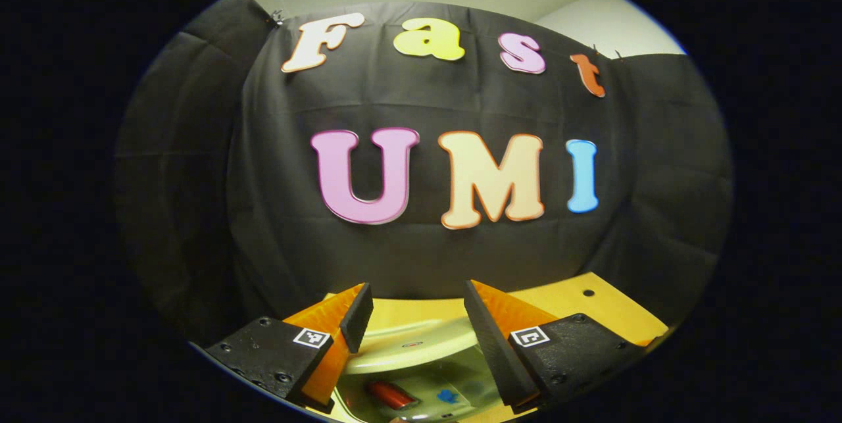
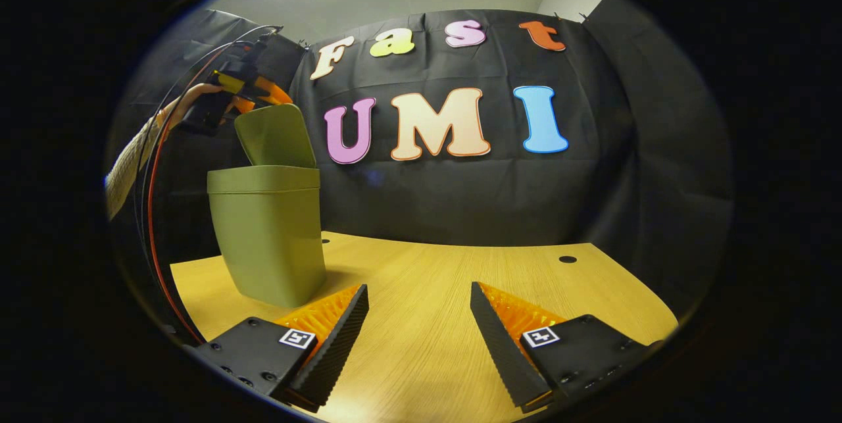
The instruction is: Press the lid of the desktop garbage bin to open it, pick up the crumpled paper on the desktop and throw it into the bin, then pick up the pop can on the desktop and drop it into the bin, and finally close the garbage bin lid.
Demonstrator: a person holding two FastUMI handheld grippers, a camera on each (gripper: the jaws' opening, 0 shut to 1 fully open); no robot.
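Green bin (image 2: 270, 239) near the desk's (image 2: 427, 291) left edge, lid (image 2: 276, 137) raised, holds a red can (image 1: 393, 395); left claw (image 1: 414, 324) gapes empty above it; right claw (image 2: 418, 318) wide, empty.

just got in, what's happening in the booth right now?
A person is running the bin-cleanup task with two handheld grippers. The green desktop garbage bin stands on the wooden desktop with its lid up. The left gripper hangs above the open bin, jaws open and empty; a red pop can lies inside. The right gripper waits low over bare desktop, jaws open, holding nothing. The lid is not yet closed.
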